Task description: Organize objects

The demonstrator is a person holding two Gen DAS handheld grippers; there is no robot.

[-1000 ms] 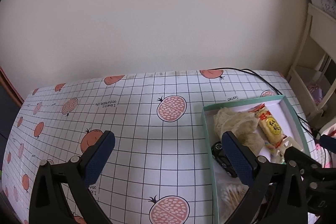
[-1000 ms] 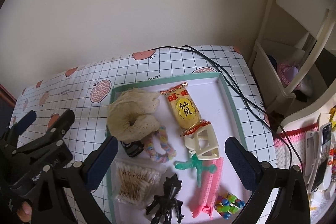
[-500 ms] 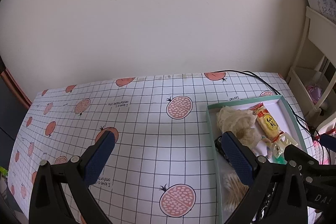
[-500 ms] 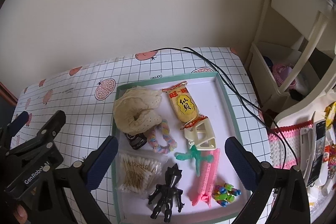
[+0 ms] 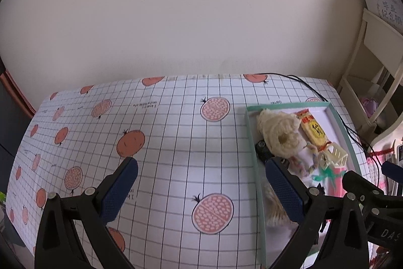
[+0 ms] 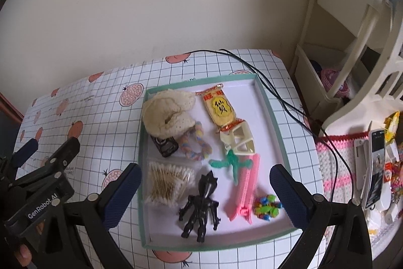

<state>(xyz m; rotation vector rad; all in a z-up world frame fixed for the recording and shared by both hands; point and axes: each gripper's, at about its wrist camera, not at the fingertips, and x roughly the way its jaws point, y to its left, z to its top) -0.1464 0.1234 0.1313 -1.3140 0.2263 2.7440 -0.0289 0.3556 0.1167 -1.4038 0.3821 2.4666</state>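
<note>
Right wrist view | right gripper point(image 6: 205, 189) jaws wide, empty, above tray point(image 6: 275, 121) holding black figure point(image 6: 201, 206), cotton swabs point(image 6: 167, 184) | left gripper point(image 5: 201, 189) jaws wide at 9 o'clock over bare worktop point(image 5: 176, 143) | risk: crowded items snag, cable point(image 6: 289, 106) at 2 o'clock | open room at 9 o'clock.

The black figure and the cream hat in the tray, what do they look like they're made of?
The black figure looks like hard moulded plastic with a glossy finish: light glints off its head and limbs. The cream hat looks like soft knitted or crocheted yarn, matte, with a visible open stitch texture and slumped folds. Both lie in the green-rimmed tray, which seems to be card or thin board, though that is less certain.
</note>
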